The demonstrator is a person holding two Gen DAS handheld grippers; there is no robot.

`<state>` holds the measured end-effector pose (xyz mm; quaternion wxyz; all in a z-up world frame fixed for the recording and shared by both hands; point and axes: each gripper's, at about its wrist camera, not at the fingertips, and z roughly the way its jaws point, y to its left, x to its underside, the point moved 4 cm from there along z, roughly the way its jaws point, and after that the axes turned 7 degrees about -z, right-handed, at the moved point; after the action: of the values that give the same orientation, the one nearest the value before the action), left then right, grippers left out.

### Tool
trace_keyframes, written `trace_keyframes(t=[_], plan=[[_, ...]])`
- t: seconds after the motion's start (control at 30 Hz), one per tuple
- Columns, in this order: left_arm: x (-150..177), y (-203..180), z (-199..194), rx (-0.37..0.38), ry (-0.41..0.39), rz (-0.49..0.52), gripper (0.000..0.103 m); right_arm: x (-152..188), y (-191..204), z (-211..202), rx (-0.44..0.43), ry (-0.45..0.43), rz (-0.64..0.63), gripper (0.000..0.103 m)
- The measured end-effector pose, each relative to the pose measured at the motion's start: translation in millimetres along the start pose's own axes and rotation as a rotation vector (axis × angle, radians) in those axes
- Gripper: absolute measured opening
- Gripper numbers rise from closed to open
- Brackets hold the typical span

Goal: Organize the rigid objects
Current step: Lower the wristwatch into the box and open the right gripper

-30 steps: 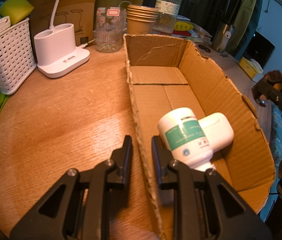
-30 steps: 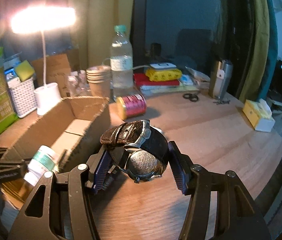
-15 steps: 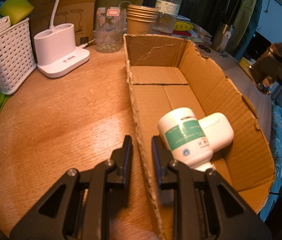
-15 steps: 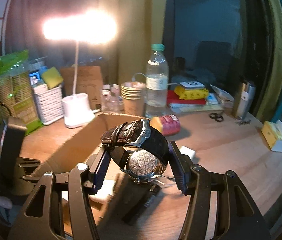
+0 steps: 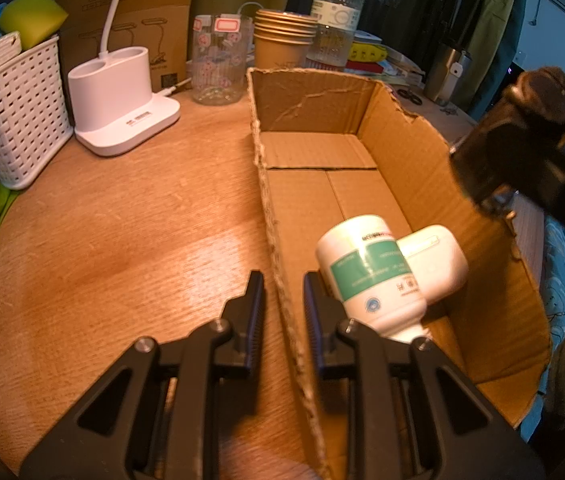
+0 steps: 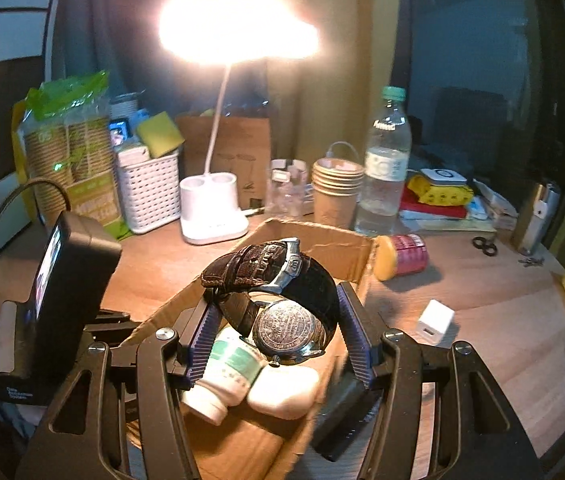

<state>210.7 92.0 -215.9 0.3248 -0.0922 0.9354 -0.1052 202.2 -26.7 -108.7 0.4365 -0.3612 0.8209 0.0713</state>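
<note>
An open cardboard box (image 5: 402,136) lies on the wooden table; its rim (image 6: 322,240) also shows in the right wrist view. My left gripper (image 5: 282,308) is shut on the box's left wall. Inside lie a white bottle with a green label (image 5: 370,276) and a white case (image 5: 434,264). My right gripper (image 6: 274,332) is shut on a wristwatch with a brown leather strap (image 6: 278,280), held above the box over the bottle (image 6: 230,364) and the case (image 6: 286,392). From the left wrist, the watch (image 5: 538,100) hangs above the box's right wall.
Behind the box stand a white lamp base (image 5: 122,100), a white basket (image 5: 14,120), a glass jar (image 5: 218,64), stacked paper cups (image 5: 282,40) and a water bottle (image 5: 336,12). Right of the box lie a red can (image 6: 400,256), a white charger cube (image 6: 436,320) and scissors (image 6: 484,246).
My right gripper has carried the watch leftward from beside the box to above its inside. The left gripper and the box have stayed still.
</note>
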Motion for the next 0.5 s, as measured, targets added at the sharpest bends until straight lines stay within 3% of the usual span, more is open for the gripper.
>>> trace_keyframes(t=[0.5], plan=[[0, 0, 0, 0.0, 0.0, 0.0, 0.021, 13, 16, 22, -0.033, 0.09, -0.022, 0.061]])
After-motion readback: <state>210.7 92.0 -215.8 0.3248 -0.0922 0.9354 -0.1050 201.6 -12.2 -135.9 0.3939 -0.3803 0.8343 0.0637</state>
